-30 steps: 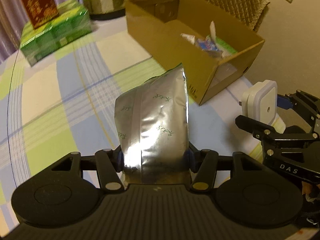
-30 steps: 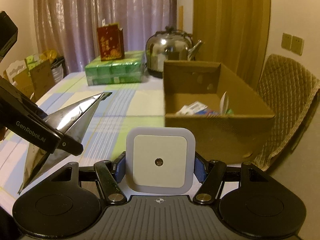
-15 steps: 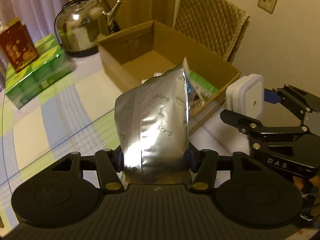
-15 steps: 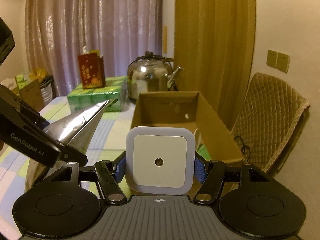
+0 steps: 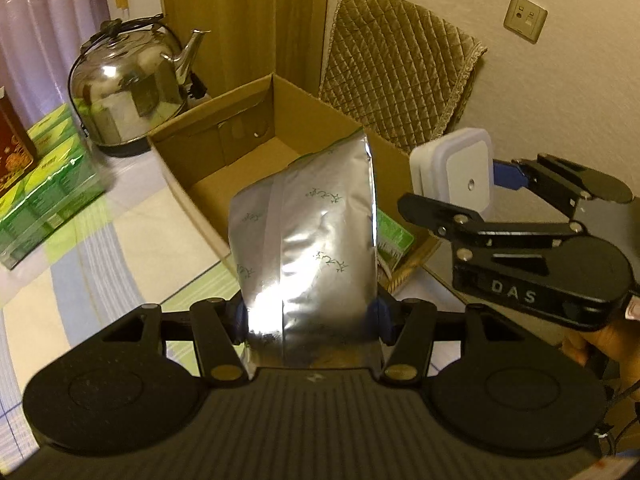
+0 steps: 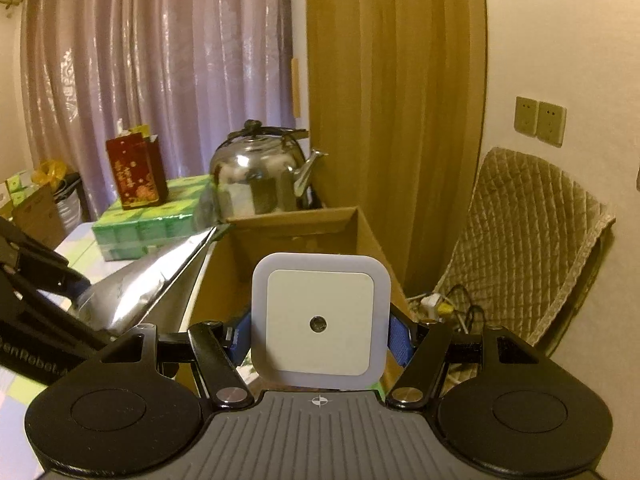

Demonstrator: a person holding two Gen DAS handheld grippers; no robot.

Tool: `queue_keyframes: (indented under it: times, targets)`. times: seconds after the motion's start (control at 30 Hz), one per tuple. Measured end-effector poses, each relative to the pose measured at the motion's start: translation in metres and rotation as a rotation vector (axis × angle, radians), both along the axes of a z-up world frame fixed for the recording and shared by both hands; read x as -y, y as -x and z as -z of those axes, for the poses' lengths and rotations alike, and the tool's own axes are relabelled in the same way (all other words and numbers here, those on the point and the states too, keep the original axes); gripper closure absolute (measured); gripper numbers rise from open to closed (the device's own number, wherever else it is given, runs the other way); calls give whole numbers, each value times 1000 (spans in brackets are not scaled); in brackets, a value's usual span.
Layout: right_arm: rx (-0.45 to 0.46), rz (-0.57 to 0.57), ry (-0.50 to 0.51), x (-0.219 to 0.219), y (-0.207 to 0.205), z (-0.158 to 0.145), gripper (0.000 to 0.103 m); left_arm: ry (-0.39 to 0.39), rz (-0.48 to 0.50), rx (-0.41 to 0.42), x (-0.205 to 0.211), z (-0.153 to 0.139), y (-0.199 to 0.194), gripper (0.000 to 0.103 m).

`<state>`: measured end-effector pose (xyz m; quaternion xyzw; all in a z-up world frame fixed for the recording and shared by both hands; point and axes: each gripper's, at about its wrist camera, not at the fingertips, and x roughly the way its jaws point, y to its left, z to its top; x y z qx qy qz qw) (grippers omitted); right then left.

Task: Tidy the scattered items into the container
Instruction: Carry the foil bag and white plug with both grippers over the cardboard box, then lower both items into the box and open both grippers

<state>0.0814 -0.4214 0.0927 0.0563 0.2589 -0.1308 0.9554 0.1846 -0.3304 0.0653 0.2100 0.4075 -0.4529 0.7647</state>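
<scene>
Left gripper clamped on silver foil pouch, held upright over near end of cardboard box. Right gripper pinching white square night light by its sides, raised above box's right wall, just beside the pouch. Green packet lying inside box, partly hidden behind pouch. Box resting on checked tablecloth. Steel kettle behind box, green cartons at left, red gift bag on top of them. Quilted chair against wall.
</scene>
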Motion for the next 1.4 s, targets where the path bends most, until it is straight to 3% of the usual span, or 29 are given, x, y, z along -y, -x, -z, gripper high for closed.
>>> queue_keyframes:
  times: [0.3, 0.5, 0.83, 1.4]
  targets:
    - [-23, 19, -29, 31, -23, 9, 40, 11, -3, -16, 31, -1, -24, 50]
    - [-22, 51, -56, 48, -29, 13, 40, 50, -64, -62, 50, -2, -51, 50]
    - [-43, 46, -90, 62, -39, 32, 40, 78, -169, -175, 71, 28, -93, 50]
    - [-75, -31, -5, 60, -74, 57, 40, 157, -274, -261, 88, 39, -130, 50]
